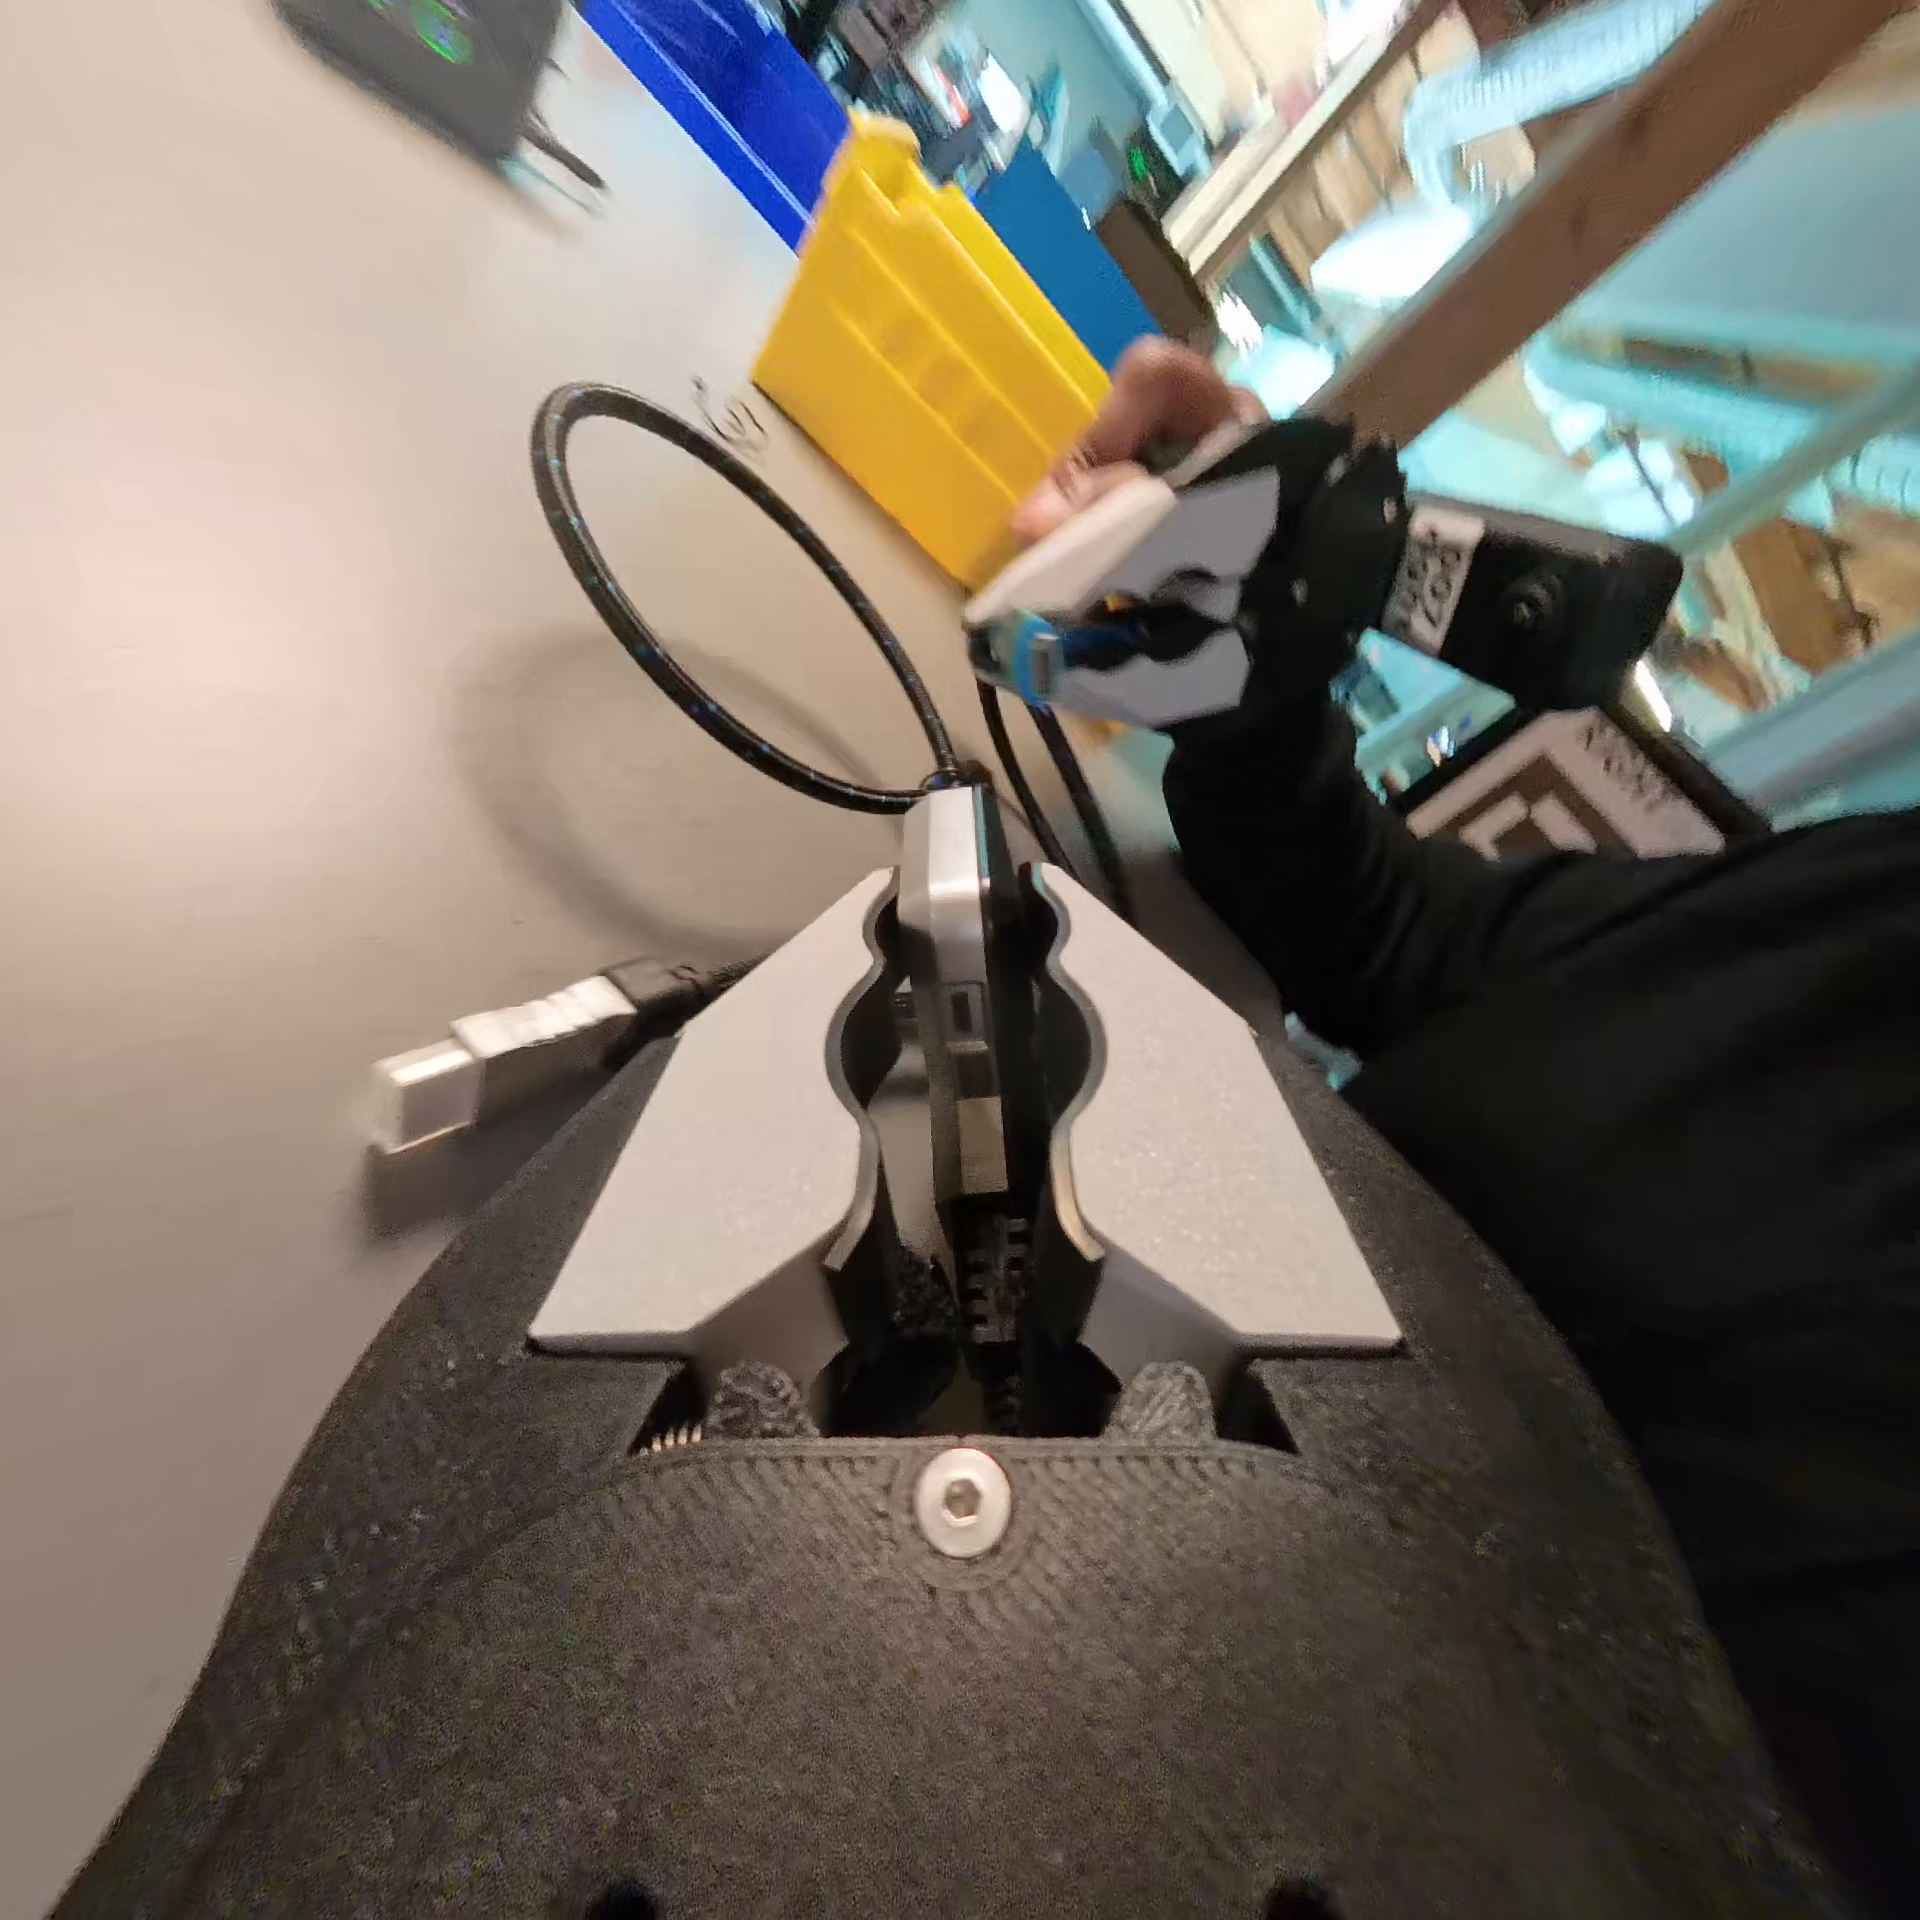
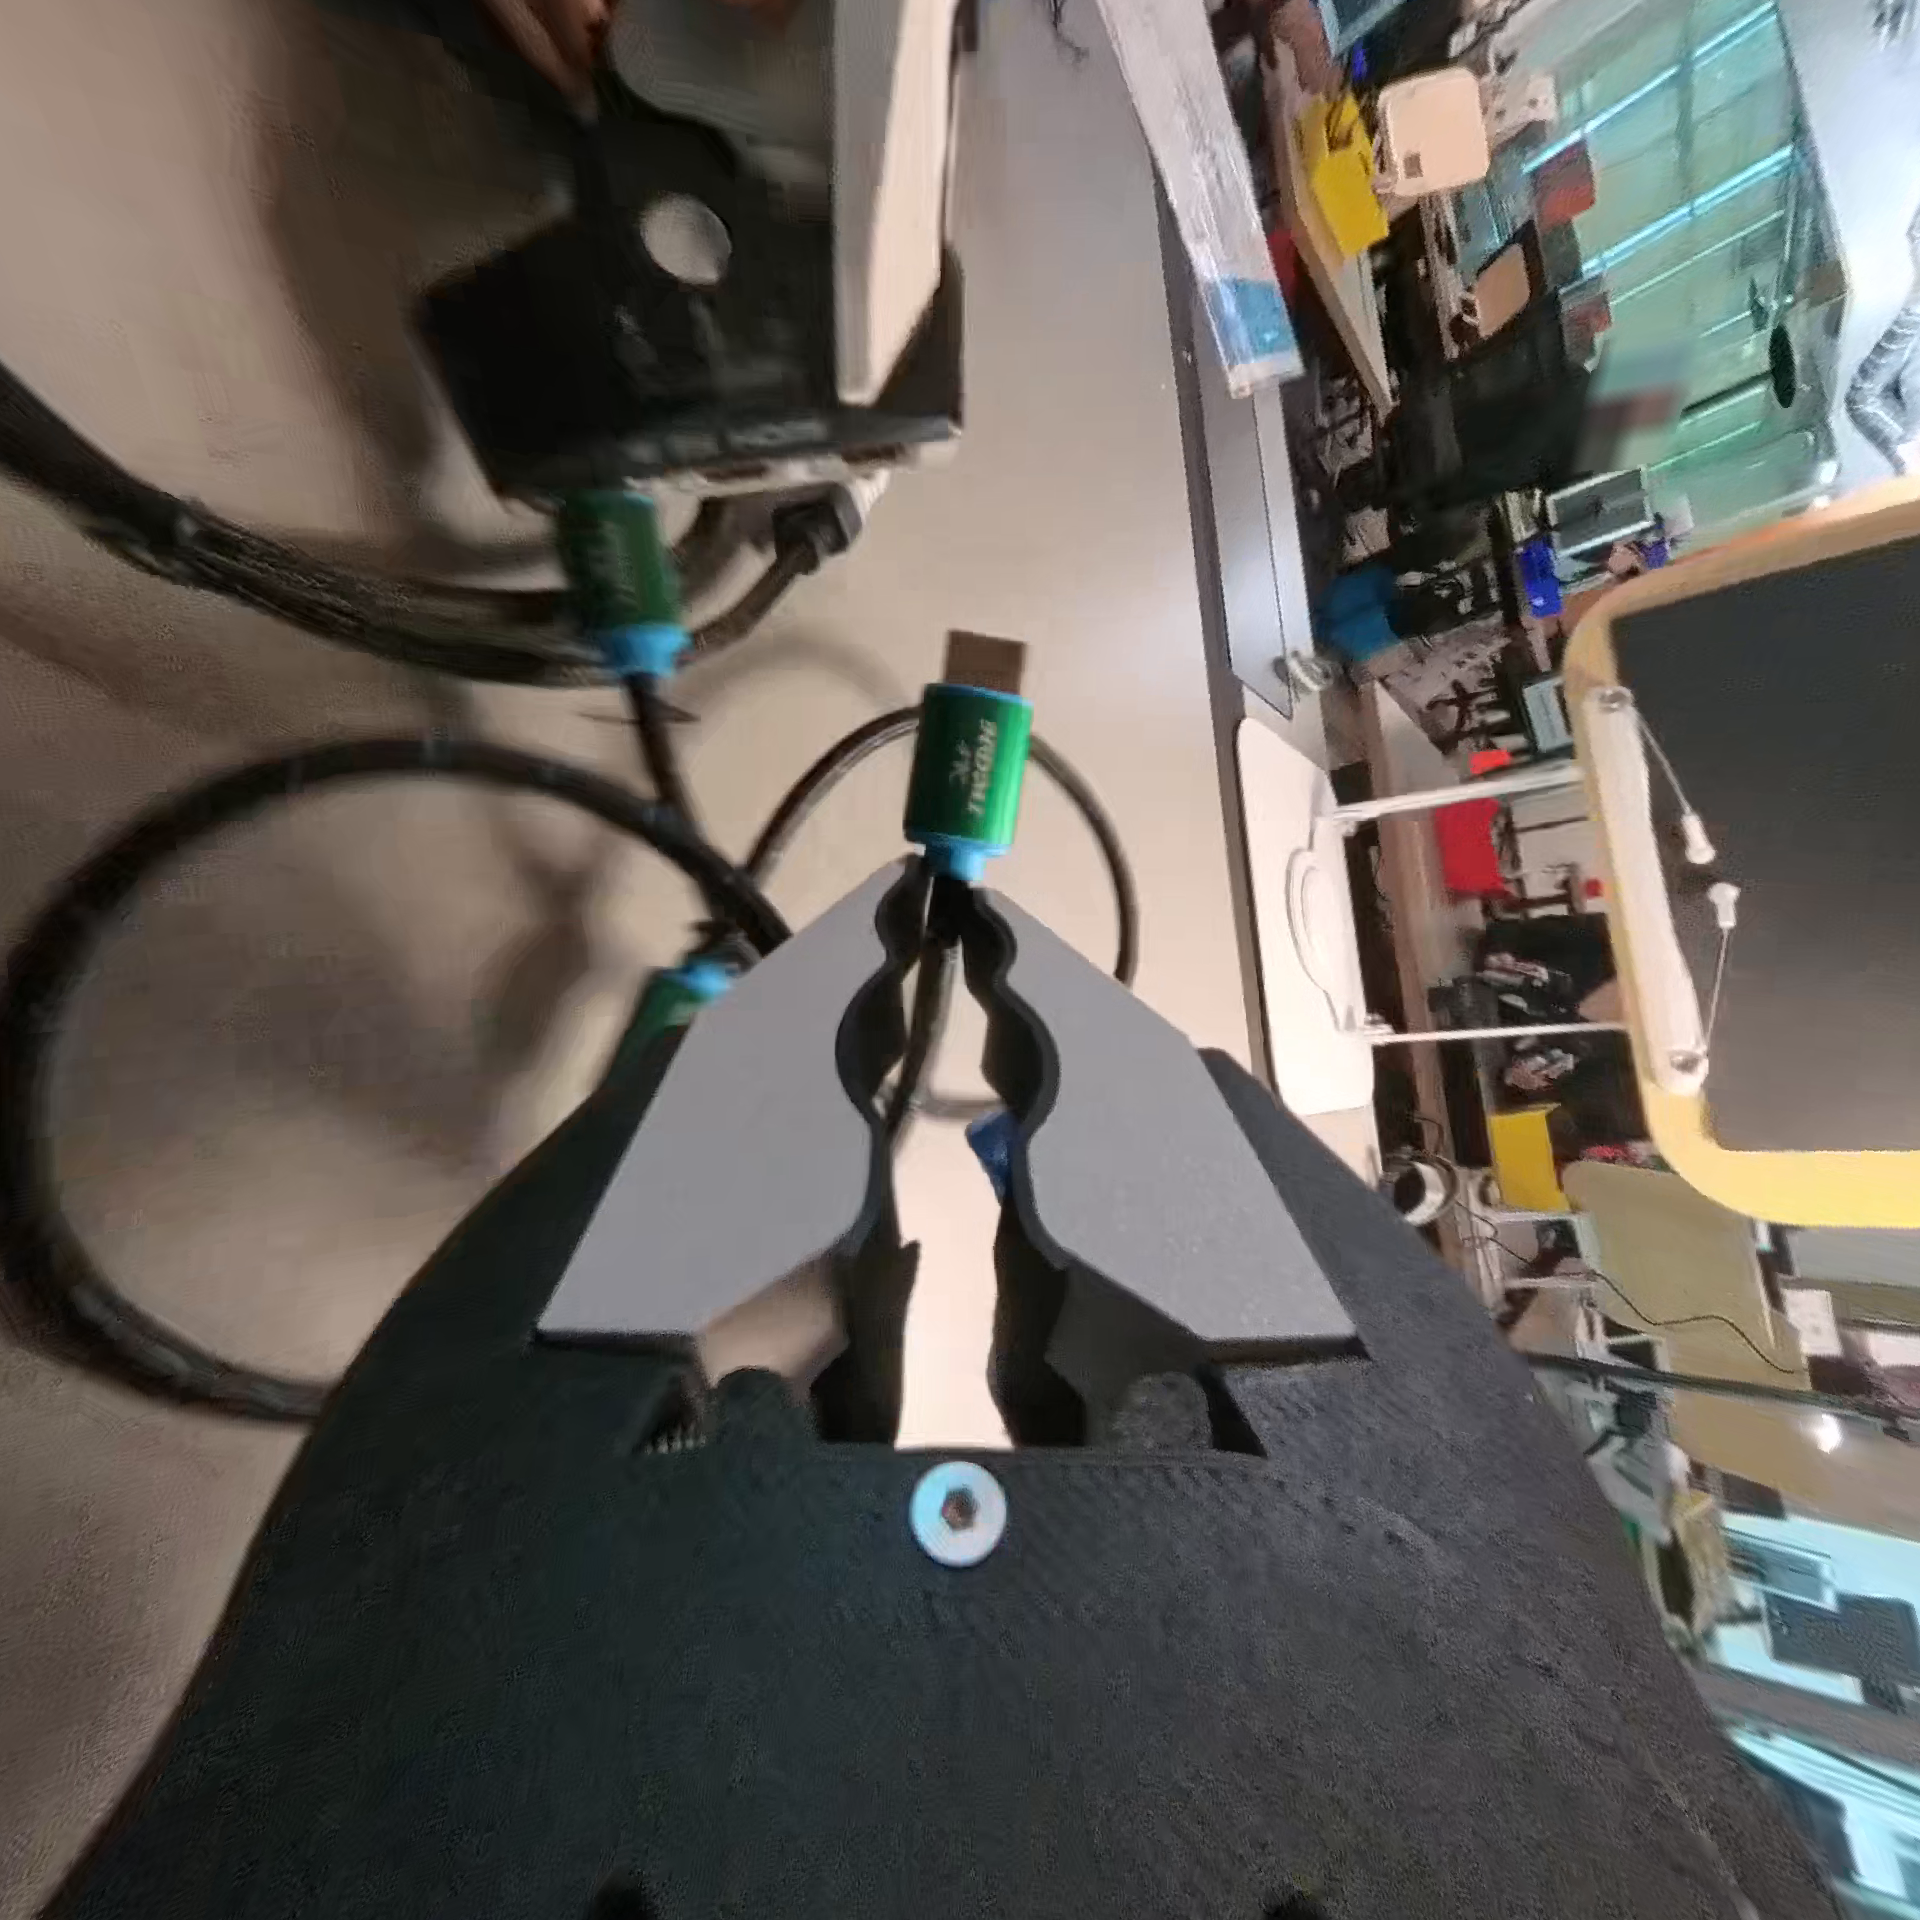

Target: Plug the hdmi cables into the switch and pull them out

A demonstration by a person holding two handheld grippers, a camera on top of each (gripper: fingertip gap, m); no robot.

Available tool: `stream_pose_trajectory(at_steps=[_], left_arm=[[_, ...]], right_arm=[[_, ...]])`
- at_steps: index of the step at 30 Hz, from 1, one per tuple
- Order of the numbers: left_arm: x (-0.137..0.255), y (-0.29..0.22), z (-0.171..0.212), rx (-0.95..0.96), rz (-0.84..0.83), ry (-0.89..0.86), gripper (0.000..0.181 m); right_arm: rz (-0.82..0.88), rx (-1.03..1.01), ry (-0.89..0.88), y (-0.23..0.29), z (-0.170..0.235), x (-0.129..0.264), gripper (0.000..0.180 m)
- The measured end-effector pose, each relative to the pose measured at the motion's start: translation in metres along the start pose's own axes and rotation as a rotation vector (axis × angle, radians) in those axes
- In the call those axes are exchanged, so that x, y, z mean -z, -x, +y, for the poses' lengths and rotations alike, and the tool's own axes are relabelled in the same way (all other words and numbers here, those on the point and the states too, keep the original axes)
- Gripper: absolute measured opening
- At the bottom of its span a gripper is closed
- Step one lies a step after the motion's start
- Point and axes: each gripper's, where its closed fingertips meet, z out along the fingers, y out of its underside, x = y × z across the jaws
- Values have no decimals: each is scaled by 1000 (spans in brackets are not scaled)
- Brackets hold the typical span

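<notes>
My left gripper is shut on the slim silver and black switch, held edgewise above the table. A black braided cable loops from its far end. My right gripper is shut on the cable just behind a green HDMI plug with a blue collar; its metal tip points toward the switch, a short gap away. Another green plug sits in the switch, with a black plug beside it. The right gripper also shows in the left wrist view.
A silver plug lies loose on the pale table. A third green plug lies by my right fingers among black cable loops. A yellow bin and blue bins stand at the back. A dark sleeve is on the right. About 9 cm separates my left fingertips from my right.
</notes>
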Motion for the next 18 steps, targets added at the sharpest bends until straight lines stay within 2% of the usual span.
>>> stream_pose_trajectory(at_steps=[1,6,10,14,18], left_arm=[[2,3,-4,19,-1,-22,20],[-2,-1,4,-7,9,27,20],[-1,1,3,5,-1,21,20],[-1,4,2,15,-13,14,20],[-1,5,2,13,-19,14,20]], right_arm=[[20,16,32,-3,3,0,8],[99,-7,46,-17,-4,5,8],[235,-140,-32,-52,-19,38,8],[393,-271,-70,-96,-21,104,8],[535,-279,23,-134,4,195,8]])
